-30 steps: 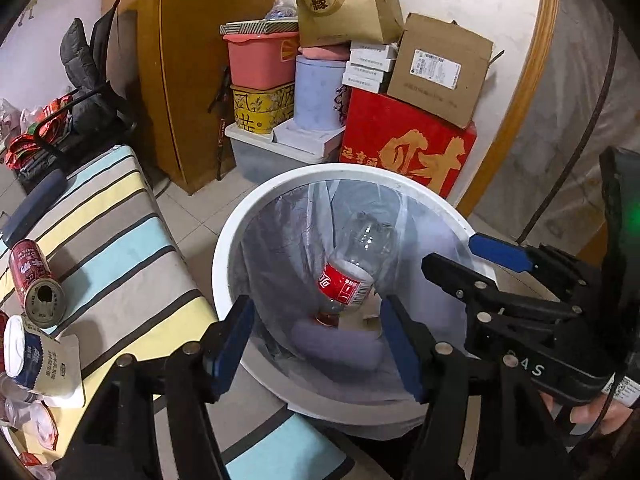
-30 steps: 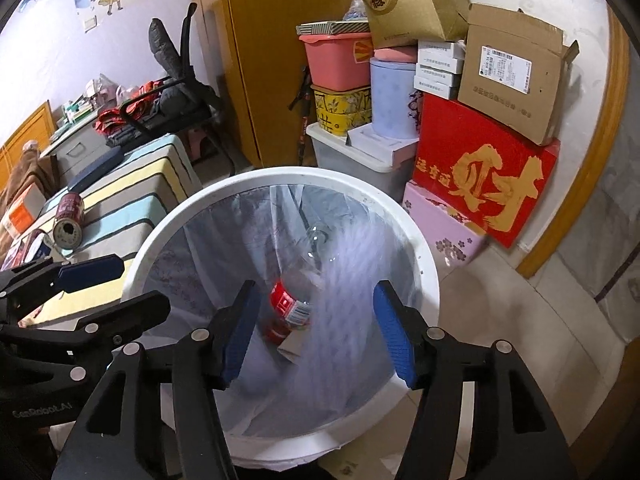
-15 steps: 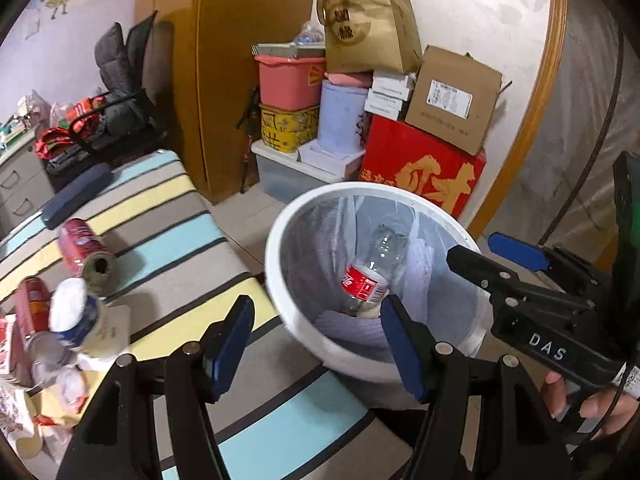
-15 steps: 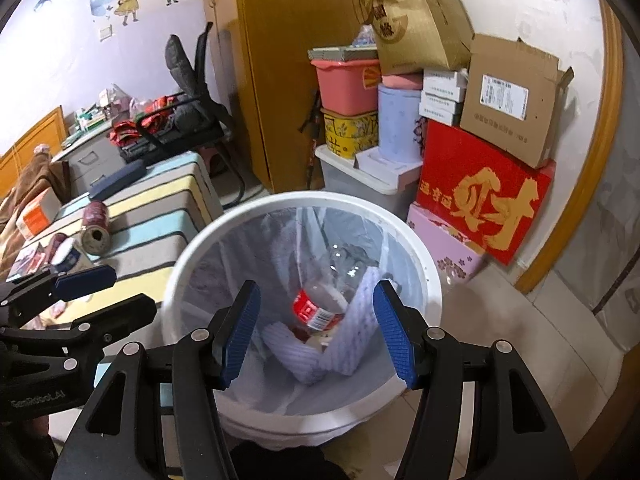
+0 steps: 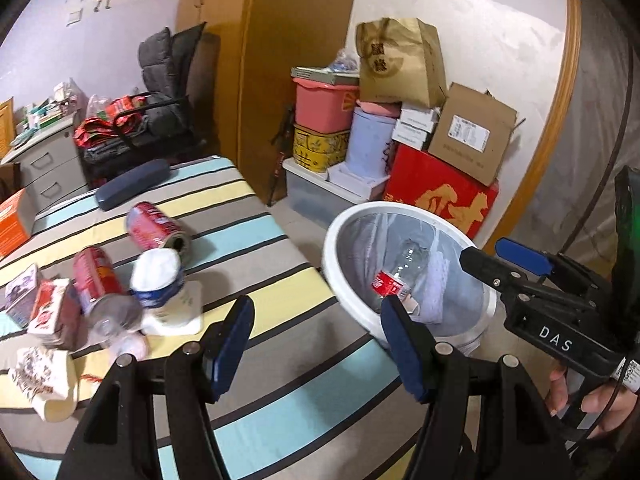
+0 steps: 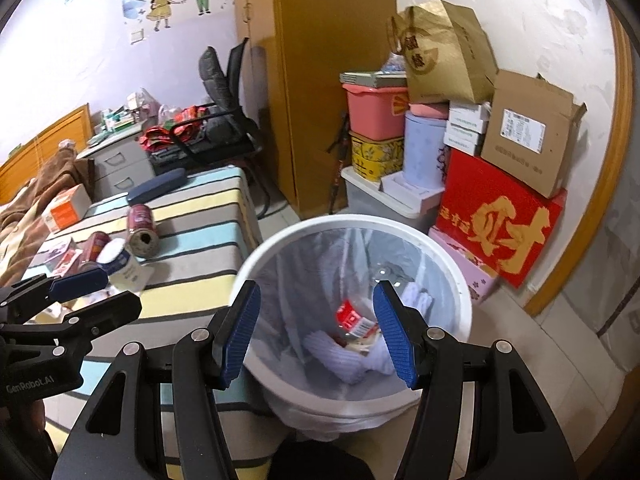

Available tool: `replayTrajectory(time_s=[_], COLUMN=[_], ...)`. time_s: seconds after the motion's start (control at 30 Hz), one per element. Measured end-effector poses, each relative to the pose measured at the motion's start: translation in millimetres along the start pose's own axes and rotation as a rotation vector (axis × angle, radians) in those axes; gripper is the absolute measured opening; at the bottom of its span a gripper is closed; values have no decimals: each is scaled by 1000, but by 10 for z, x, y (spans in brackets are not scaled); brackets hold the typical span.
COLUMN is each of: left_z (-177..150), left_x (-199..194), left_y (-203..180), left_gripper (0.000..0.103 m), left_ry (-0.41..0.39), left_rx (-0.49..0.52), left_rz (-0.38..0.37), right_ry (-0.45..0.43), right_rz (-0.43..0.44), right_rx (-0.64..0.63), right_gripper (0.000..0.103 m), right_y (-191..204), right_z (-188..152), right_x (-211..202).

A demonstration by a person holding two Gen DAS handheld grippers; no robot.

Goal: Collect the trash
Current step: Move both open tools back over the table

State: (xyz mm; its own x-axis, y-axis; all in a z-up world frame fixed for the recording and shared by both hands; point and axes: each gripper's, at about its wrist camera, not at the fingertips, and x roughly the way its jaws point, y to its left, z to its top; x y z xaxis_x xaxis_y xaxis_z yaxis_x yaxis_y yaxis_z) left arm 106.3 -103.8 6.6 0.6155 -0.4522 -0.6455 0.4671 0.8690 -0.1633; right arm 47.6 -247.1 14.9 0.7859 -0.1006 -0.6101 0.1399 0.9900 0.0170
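A white bin (image 5: 340,280) lined with a clear bag stands beside the striped table (image 5: 248,312); it also shows in the right wrist view (image 6: 464,280). A clear plastic bottle with a red label (image 5: 394,276) and white cloth (image 6: 348,364) lie inside it. Two red cans (image 5: 156,230) (image 5: 98,280), a blue-and-white cup (image 5: 158,276) and paper packets (image 5: 48,314) lie on the table's left. My left gripper (image 5: 316,346) is open and empty above the table, left of the bin. My right gripper (image 6: 316,332) is open and empty over the bin.
Boxes, tubs and a red gift box (image 5: 436,196) are stacked against the far wall behind the bin. A dark case (image 5: 132,182) and an orange box (image 5: 12,220) lie at the table's far end. A black chair (image 6: 224,120) and grey drawers (image 6: 116,168) stand beyond.
Both grippers have pulled back and up from the bin. The left one has swung left over the table, bringing the cans and packets into view. The bottle stays in the bin.
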Motion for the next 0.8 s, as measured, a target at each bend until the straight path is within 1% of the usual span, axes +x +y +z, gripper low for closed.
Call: replayTrajectory(time_s=[0.23, 0.4, 0.47, 0.8], left_z=[-134, -270, -314, -514], left_x=[-271, -469, -535, -769], left_y=[290, 610, 746, 1342], left_gripper=[68, 69, 71, 73], left_ry=[-44, -65, -66, -74], left_rx=[-43, -107, -131, -235], left_rz=[66, 127, 156, 265], right_ry=[-5, -2, 6, 41], right_rz=[44, 90, 112, 196], right_rx=[-21, -33, -46, -99], right_gripper=[60, 60, 60, 60], right_y=[214, 396, 501, 959], right_z=[-28, -36, -41, -22], right_x=[-22, -2, 34, 230])
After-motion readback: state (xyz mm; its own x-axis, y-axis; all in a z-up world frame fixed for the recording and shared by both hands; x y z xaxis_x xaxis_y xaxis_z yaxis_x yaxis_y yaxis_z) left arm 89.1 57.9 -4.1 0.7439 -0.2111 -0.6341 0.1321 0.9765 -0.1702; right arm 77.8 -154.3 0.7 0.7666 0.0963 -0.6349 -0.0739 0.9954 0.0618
